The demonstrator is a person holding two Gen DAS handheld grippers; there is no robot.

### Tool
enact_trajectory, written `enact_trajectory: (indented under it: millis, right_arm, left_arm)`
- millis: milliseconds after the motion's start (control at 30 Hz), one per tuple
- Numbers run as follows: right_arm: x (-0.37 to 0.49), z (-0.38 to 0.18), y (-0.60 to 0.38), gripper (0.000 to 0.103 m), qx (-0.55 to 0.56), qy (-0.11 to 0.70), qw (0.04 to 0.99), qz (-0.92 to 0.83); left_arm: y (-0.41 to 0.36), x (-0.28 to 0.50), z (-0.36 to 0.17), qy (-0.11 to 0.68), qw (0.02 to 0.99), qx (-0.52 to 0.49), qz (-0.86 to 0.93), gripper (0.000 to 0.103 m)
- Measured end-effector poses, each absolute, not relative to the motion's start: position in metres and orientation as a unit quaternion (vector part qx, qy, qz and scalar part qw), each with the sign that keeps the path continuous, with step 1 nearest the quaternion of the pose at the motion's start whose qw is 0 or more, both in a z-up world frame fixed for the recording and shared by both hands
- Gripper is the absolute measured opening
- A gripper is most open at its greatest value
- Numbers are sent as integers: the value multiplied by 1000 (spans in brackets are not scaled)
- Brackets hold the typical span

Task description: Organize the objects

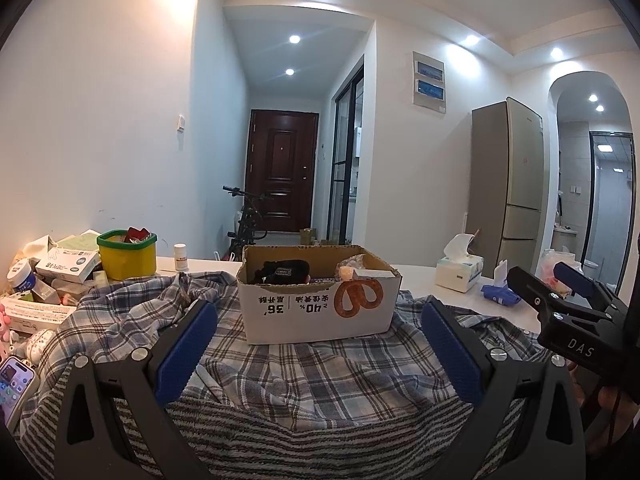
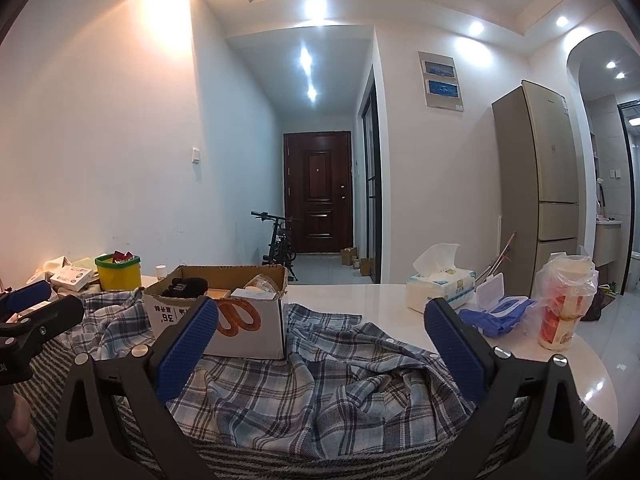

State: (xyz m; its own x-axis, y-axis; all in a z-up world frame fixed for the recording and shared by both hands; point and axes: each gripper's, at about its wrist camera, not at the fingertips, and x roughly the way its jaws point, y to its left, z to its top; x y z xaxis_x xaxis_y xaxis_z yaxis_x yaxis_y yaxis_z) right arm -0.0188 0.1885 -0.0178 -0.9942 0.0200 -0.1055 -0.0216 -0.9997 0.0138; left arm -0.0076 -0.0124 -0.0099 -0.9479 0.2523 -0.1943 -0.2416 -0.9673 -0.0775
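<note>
An open cardboard box (image 1: 320,312) printed with a pretzel stands on a crumpled blue plaid shirt (image 1: 304,376) on the white table; it holds a black item (image 1: 286,270) and wrapped things. The box (image 2: 244,328) and shirt (image 2: 320,380) also show in the right wrist view. My left gripper (image 1: 318,344) is open and empty, low over the shirt, in front of the box. My right gripper (image 2: 320,344) is open and empty over the shirt, right of the box. It also appears at the right of the left wrist view (image 1: 560,284).
A yellow tub with a green rim (image 1: 127,254), medicine boxes (image 1: 66,266), a white bottle (image 1: 181,257) and a phone (image 1: 14,384) crowd the left. A tissue box (image 2: 440,286), wet wipes pack (image 2: 500,308) and bagged cup (image 2: 566,304) stand at right. A striped towel (image 1: 320,440) lies beneath.
</note>
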Motion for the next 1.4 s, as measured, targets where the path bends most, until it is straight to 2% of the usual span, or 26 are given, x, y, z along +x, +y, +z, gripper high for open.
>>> enact_trajectory:
  millis: [1400]
  right_arm:
    - [-21, -17, 189, 103, -50, 9, 14, 999]
  left_arm:
    - [-11, -9, -10, -24, 128, -99, 986, 103]
